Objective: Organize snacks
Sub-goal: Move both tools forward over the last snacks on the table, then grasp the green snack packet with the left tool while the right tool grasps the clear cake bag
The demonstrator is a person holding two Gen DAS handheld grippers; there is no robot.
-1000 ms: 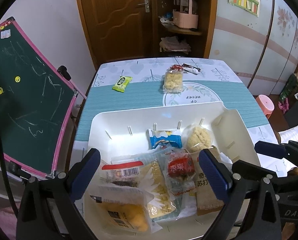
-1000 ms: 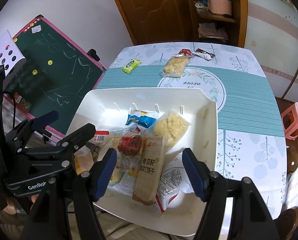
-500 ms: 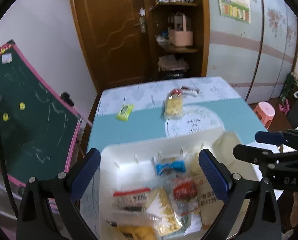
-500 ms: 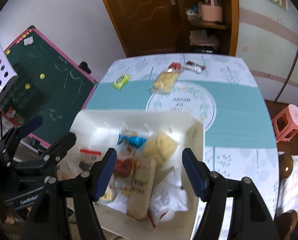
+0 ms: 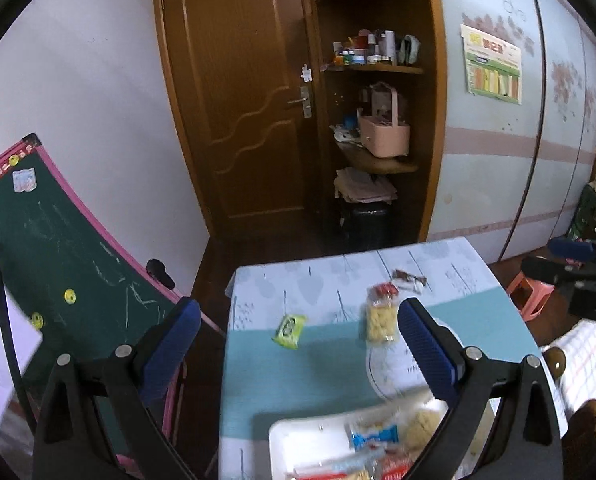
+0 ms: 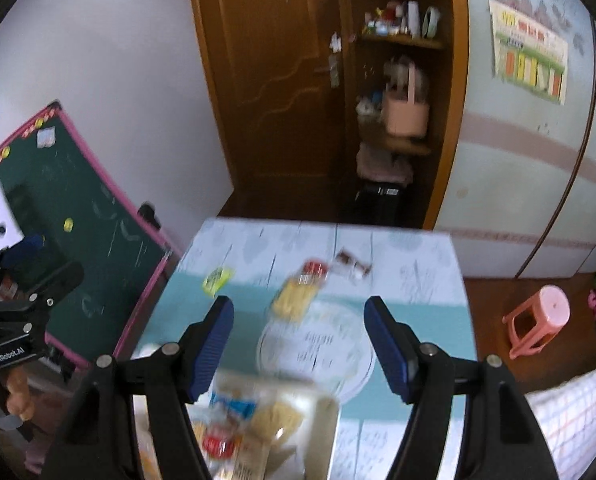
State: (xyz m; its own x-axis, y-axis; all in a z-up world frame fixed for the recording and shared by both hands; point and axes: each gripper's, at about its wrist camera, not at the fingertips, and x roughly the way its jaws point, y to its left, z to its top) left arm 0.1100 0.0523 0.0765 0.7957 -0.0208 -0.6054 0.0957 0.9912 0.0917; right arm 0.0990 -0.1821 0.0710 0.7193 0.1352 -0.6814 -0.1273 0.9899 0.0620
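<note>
A: Left gripper [image 5: 298,344] jaws apart, empty. Right gripper [image 6: 298,344] same, spread wide, nothing held.

B: Tray?

A: White tray [image 5: 298,436] at near table edge, packets piled inside: blue packet [image 5: 373,436], round pastry [image 5: 423,428], red one blurred.

B: Loose items?

A: Green packet [image 5: 289,331] far left, yellow snack bag [image 5: 381,318] centre, small wrapper [image 5: 407,279] behind it. Teal tablecloth [image 5: 258,380] bare between them and the tray.

The door [image 5: 242,112] at upper centre is glossy brown wood. The snack packets [image 5: 379,318] on the table are shiny clear plastic, and the tray [image 5: 298,440] at bottom is smooth white plastic. The gripper pads [image 5: 425,352] look ribbed blue rubber.
</note>
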